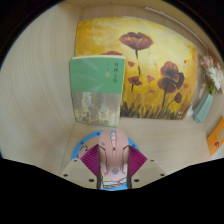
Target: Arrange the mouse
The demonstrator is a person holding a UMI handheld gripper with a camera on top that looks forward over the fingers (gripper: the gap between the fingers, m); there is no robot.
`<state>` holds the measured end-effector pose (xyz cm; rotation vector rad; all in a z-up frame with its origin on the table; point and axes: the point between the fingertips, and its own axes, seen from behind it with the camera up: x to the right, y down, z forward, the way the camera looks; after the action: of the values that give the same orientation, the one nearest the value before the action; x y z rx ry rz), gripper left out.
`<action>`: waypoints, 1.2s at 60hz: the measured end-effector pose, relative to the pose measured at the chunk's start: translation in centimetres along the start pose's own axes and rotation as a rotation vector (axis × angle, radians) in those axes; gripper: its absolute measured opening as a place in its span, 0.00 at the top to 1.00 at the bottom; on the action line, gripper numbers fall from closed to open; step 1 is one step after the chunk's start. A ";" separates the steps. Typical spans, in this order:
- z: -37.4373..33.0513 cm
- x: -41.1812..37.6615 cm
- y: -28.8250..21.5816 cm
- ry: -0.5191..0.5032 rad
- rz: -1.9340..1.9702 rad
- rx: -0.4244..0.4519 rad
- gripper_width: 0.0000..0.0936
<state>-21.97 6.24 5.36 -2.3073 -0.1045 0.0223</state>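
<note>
So in the gripper view we've got the mouse [114, 158] sitting right between the two fingers of the gripper [114, 163], and it looks to us like both magenta pads [93, 156] are pressed against its sides, so we'd call that a pinch on the mouse rather than a spread grip. Can't say for sure whether it's lifted off the table [45, 100] or resting on it.

Using the mouse as our landmark: straight beyond it stands a green book [96, 89], propped upright, and beyond and to the right of that is a poppy painting [150, 65] leaning against the back. Further right of the mouse there are some flowers [210, 72], plus something orange [217, 135] at the edge that we can't identify.

What could go wrong, we reckon: the mouse's sides are curved and smooth, so a narrow pinch could let it twist or slip out if we swing the gripper fast. Also, pushing forward too far would knock the book, and it could tip over into the painting.

As for heading, the mouse's long axis runs along the fingers, straight away from us towards the book. Which end is the button end, we honestly can't tell.
</note>
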 end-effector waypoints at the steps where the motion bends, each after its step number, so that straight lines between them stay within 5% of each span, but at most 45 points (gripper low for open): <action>1: 0.4 -0.1 0.7 0.002 -0.002 -0.013 0.64; 17: 3.1 -0.8 5.7 0.024 0.003 -0.097 0.60; 27: 3.4 -0.7 5.7 0.022 0.021 -0.110 0.45; 34: 2.0 0.2 3.9 0.054 0.026 -0.102 0.23; 54: -10.5 5.1 -7.1 -0.001 0.086 0.067 0.23; 72: -18.9 13.1 -6.6 -0.020 0.063 0.107 0.24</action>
<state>-8.39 -2.13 23.20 -2.2028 -0.0392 0.0811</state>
